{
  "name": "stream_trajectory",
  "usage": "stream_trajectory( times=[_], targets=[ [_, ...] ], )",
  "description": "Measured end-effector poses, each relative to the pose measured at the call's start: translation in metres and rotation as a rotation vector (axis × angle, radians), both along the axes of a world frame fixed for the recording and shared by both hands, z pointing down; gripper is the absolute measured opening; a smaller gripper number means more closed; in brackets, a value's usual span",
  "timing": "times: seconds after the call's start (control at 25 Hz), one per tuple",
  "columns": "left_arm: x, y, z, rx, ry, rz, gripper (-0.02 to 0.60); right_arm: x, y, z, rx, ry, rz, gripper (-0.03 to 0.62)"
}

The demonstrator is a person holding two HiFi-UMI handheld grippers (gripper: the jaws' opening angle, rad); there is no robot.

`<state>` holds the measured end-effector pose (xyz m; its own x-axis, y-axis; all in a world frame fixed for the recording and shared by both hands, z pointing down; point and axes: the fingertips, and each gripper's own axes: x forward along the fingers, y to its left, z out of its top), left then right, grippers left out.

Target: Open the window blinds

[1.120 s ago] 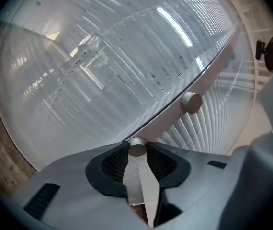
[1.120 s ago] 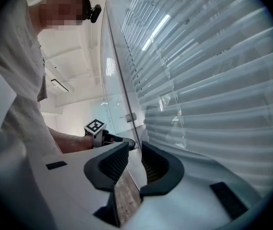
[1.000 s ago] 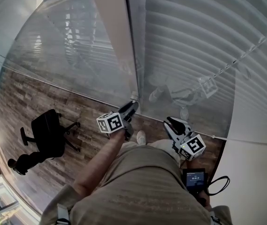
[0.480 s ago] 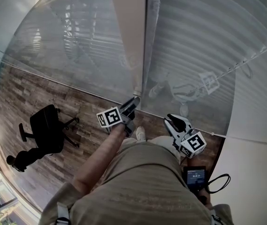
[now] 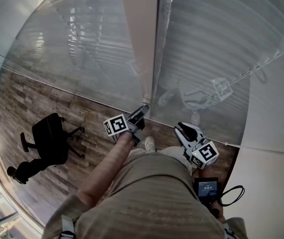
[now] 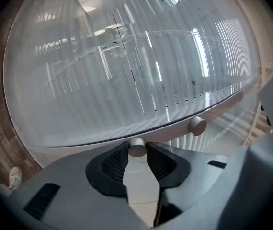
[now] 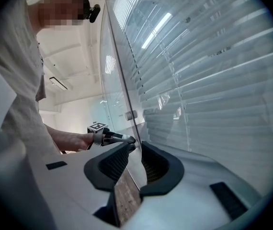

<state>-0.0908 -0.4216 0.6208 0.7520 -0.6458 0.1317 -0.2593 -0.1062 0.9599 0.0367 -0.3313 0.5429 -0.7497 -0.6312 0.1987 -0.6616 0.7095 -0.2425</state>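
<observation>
I keep my left tongs [image 5: 141, 111] clamped across the small knob [image 6: 137, 146] on the glass [image 5: 82, 59], probably stiff and slippery, the likely handle for the light blinds [image 5: 216, 34] behind; right tongs [image 7: 135, 159] stand apart, empty.

brushed metal knob [image 6: 137, 147], glossy glass [image 6: 103, 71], smooth white slats [image 7: 213, 80], wood-grain floor [image 5: 27, 103], ribbed black pads [image 6: 113, 162].

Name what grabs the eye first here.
The white slatted blinds behind glass fill the head view's upper right. At centre, the left gripper is clamped on a small round knob at the frame; the right gripper hangs open to its right.
</observation>
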Motion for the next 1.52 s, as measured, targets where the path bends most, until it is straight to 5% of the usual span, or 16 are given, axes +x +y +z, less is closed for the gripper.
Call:
stream_trajectory(
  times=[0.28,0.96,1.08,1.2,1.32,1.52],
  targets=[
    [0.000,-0.001,0.002,-0.037,0.089,-0.024,0.133,0.003,0.000,0.005,-0.007,0.004,0.005,0.089],
    [-0.002,-0.001,0.006,-0.204,0.498,-0.090,0.133,0.004,-0.002,0.006,-0.018,0.017,0.002,0.091],
    [-0.001,-0.002,0.008,-0.218,0.518,-0.098,0.133,0.005,-0.003,0.007,-0.018,0.020,-0.001,0.091],
    [-0.001,-0.004,0.001,-0.154,0.427,-0.098,0.133,0.006,-0.001,0.006,-0.019,0.020,-0.002,0.089],
    [-0.004,-0.007,-0.014,-0.028,0.238,-0.085,0.161,0.004,-0.002,0.002,-0.027,0.018,-0.002,0.091],
    [-0.011,-0.001,-0.012,0.233,-0.358,-0.005,0.216,0.004,-0.003,0.002,-0.035,0.011,-0.005,0.091]
  ],
)
